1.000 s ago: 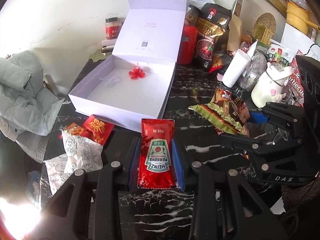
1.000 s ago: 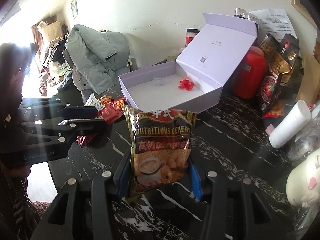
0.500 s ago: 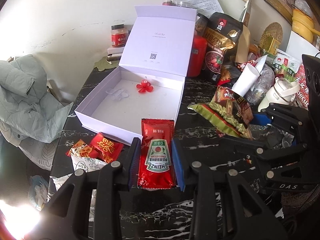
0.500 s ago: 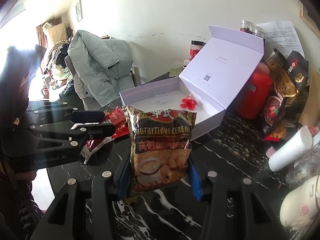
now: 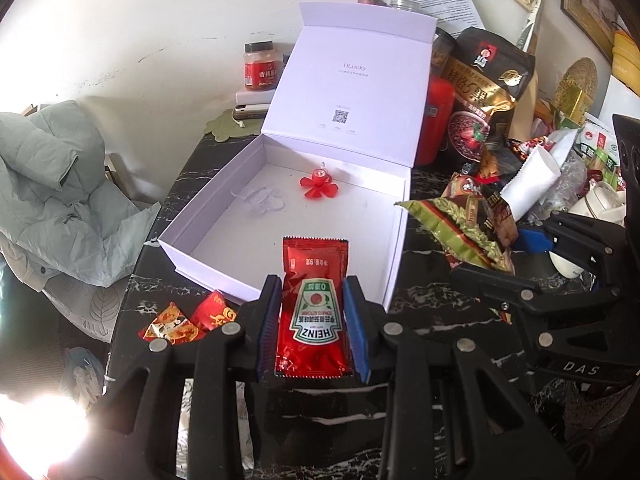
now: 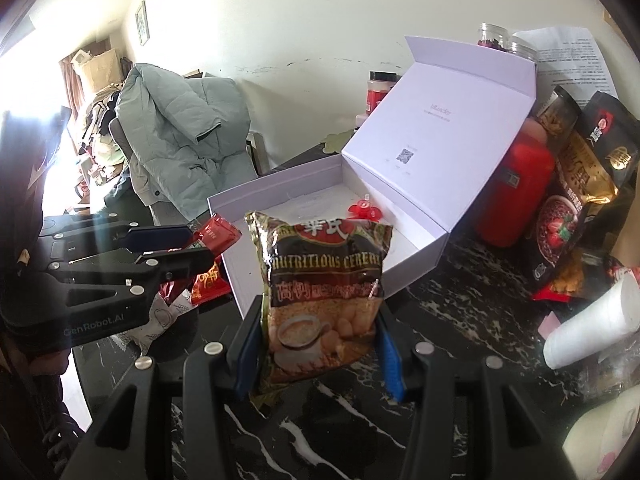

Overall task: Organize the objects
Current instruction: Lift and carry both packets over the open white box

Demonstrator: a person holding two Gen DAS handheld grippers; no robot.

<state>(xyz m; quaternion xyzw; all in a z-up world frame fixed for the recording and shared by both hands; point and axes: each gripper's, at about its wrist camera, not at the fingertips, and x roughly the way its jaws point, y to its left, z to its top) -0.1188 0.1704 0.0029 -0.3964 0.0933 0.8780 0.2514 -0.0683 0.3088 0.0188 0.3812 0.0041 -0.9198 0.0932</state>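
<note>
My left gripper (image 5: pixel 313 292) is shut on a red Heinz ketchup packet (image 5: pixel 314 308) and holds it above the near edge of an open white gift box (image 5: pixel 224 184). A red flower ornament (image 5: pixel 319 185) lies inside the box. My right gripper (image 6: pixel 320 320) is shut on a brown cereal packet (image 6: pixel 320 300), held above the table in front of the box (image 6: pixel 420 248). The left gripper with its ketchup packet (image 6: pixel 216 236) shows at the left of the right wrist view. The right gripper's cereal packet (image 5: pixel 460 232) shows at the right of the left wrist view.
Small red and white packets (image 5: pixel 176 322) lie on the black marble table (image 5: pixel 432 320) left of the box. A red canister (image 5: pixel 438 120), dark snack bags (image 5: pixel 480 96), a white roll (image 5: pixel 528 184) and jars crowd the right and back. A grey-green coat (image 5: pixel 52 184) hangs on a chair at left.
Both grippers have risen and moved toward the box with their packets. The ketchup packet now overlaps the box's near edge.
</note>
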